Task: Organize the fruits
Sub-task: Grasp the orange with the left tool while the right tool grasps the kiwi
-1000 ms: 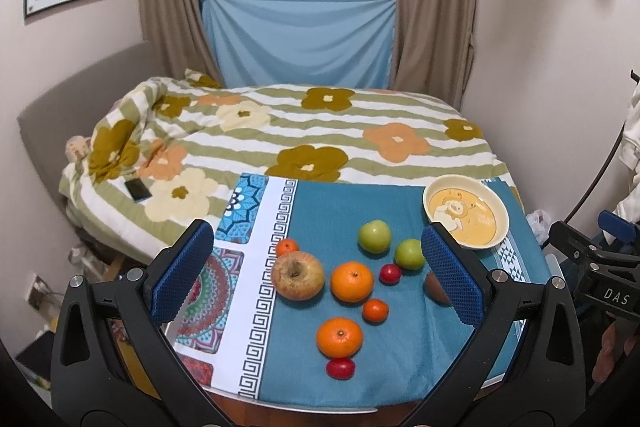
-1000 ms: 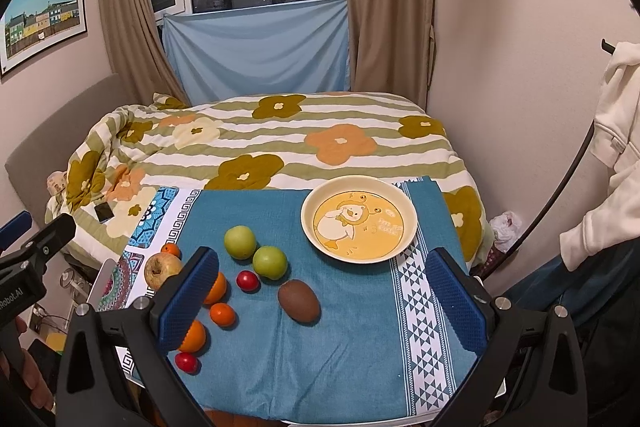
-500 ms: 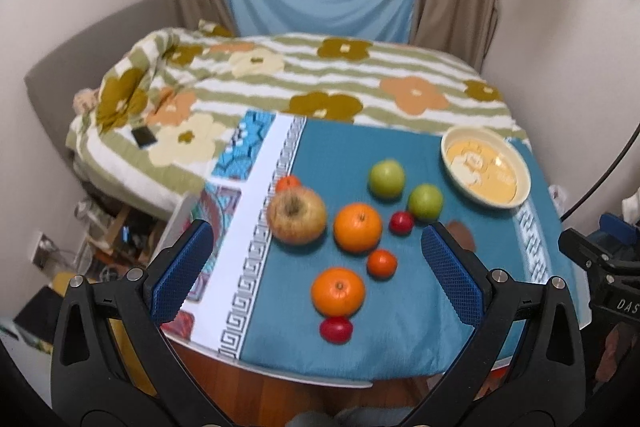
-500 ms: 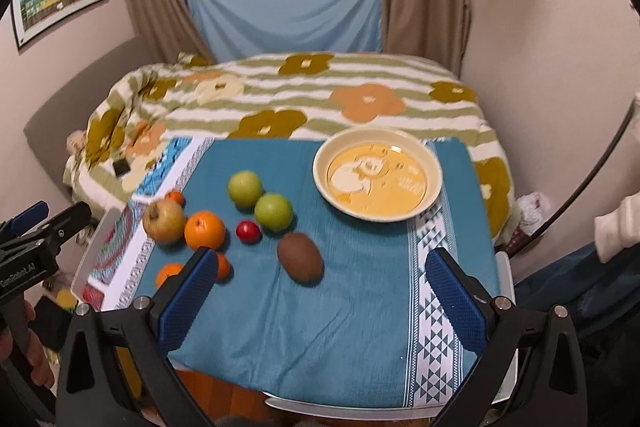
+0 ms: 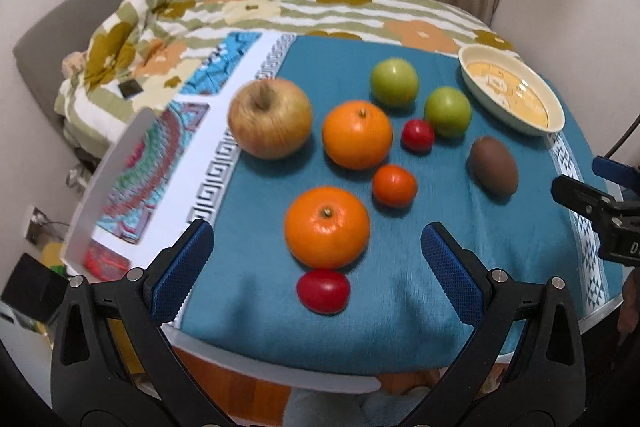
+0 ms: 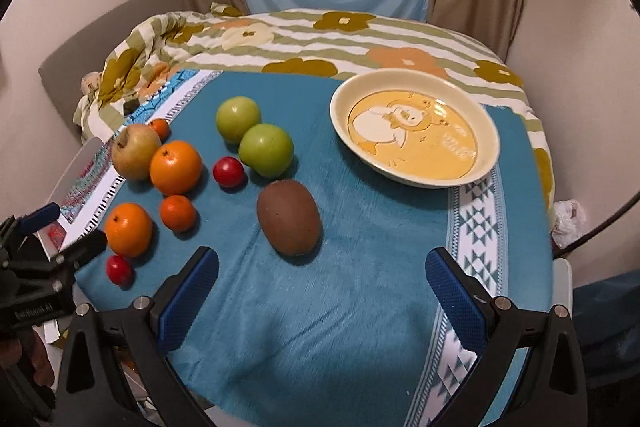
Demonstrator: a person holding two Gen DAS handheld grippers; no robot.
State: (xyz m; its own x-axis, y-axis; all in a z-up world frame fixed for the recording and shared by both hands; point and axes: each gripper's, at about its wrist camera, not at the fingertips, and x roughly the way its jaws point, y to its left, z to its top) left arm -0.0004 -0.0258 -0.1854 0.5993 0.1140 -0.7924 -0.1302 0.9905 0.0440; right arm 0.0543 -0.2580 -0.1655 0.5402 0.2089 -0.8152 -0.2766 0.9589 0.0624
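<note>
Both of my grippers have dropped closer to the table since a second ago, so the fruit now fills much more of each view and the window has slid out of the top of the frame.

My left gripper (image 5: pixel 318 259) hangs wide open and holds nothing. Between its blue pads, low in the frame, sit a large orange (image 5: pixel 327 226) and a small red fruit (image 5: pixel 323 290) just below it. Above them lie a smaller orange fruit (image 5: pixel 394 185), a second large orange (image 5: pixel 357 134), a russet apple (image 5: pixel 270 117) at centre left, another red fruit (image 5: pixel 417 135), two green apples (image 5: pixel 394 81) (image 5: pixel 447 111) and a brown kiwi (image 5: pixel 493 165) at right. The empty yellow bowl (image 5: pixel 554 107) sits at upper right.

My right gripper (image 6: pixel 322 285) is also spread open and empty, hovering over bare teal tablecloth (image 6: pixel 360 287). The kiwi (image 6: pixel 289 222) lies just above its left pad. The bowl (image 6: pixel 486 123), with its cartoon animal print, is at upper right, well apart from the fruit clustered at left. None of the fruit has moved.
</note>
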